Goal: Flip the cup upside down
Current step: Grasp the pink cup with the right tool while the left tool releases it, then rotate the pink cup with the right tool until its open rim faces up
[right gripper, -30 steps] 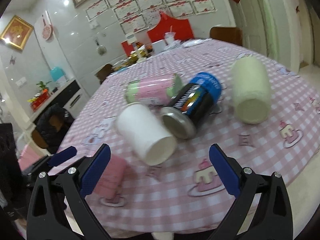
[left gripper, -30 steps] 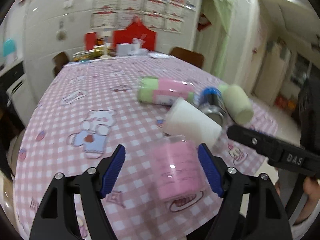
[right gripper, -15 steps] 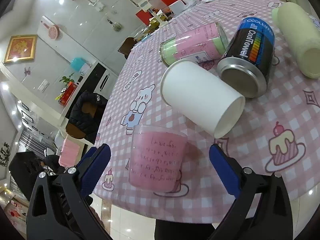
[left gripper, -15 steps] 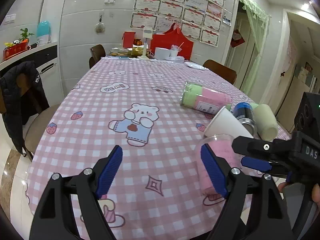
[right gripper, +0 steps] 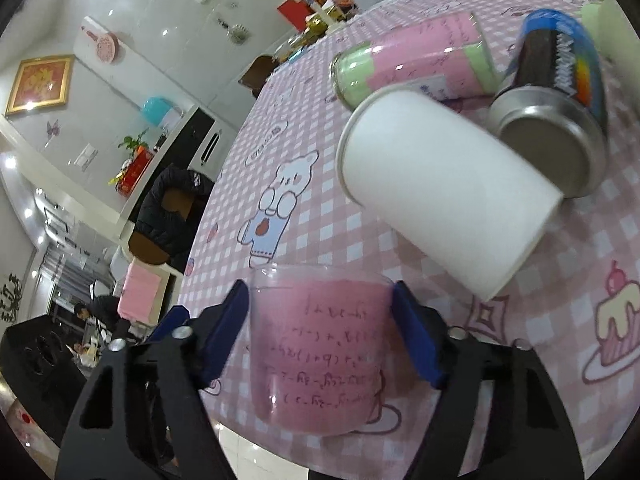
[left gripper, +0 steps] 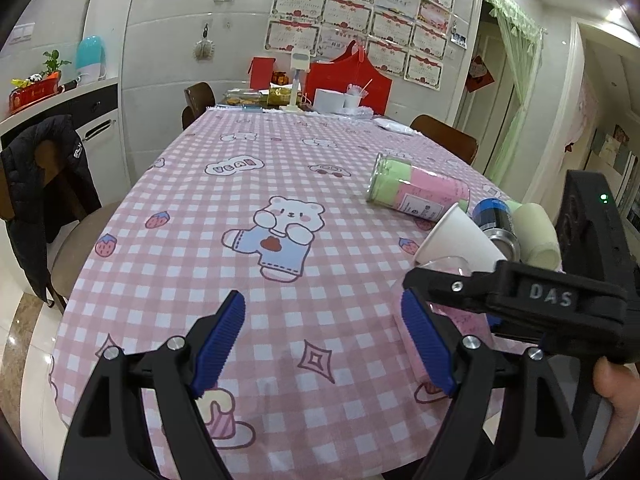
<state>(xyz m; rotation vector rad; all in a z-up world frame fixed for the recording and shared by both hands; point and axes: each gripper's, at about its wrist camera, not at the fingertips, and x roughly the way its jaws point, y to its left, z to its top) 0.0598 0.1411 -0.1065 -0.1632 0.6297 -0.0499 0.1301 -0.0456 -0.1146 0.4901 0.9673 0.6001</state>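
Observation:
A clear plastic cup with a pink paper lining (right gripper: 320, 344) stands upright on the pink checked tablecloth (left gripper: 280, 184) near the table's front edge. My right gripper (right gripper: 320, 332) has closed around it, both blue pads against its sides. In the left wrist view the cup (left gripper: 468, 320) is mostly hidden behind the right gripper's black finger. My left gripper (left gripper: 324, 344) is open and empty, to the left of the cup and above bare cloth.
A white paper cup (right gripper: 440, 188) lies on its side just behind the pink cup. Behind it lie a blue-and-black can (right gripper: 560, 92), a pink and green jar (right gripper: 412, 60) and a pale green cup (left gripper: 536, 234). A chair with a black jacket (left gripper: 44, 184) stands at the left.
My right gripper has moved in and shut on the pink cup. My left gripper has moved away to the left, off the cup, and stays open.

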